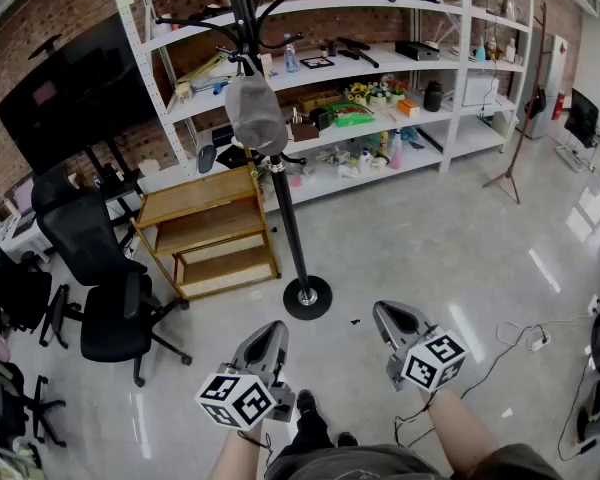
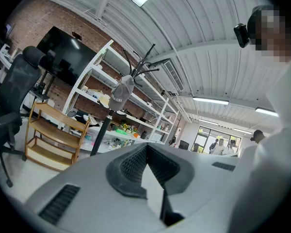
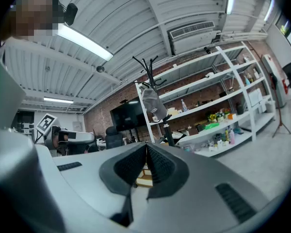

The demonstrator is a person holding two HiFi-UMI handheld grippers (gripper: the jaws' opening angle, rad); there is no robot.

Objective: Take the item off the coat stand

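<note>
A grey cap (image 1: 255, 114) hangs on a black coat stand (image 1: 290, 230) with a round base, in the middle of the head view. The cap (image 2: 118, 94) also shows in the left gripper view, and the cap (image 3: 153, 103) in the right gripper view, far off in both. My left gripper (image 1: 271, 336) and right gripper (image 1: 396, 319) are held low near my body, well short of the stand. Both have their jaws shut with nothing between them.
A wooden shelf trolley (image 1: 208, 230) stands left of the coat stand. Black office chairs (image 1: 100, 273) sit further left. A long white shelving unit (image 1: 380, 68) full of small items lines the brick wall behind. A thin tripod stand (image 1: 514, 138) is at the right; cables (image 1: 525, 343) lie on the floor.
</note>
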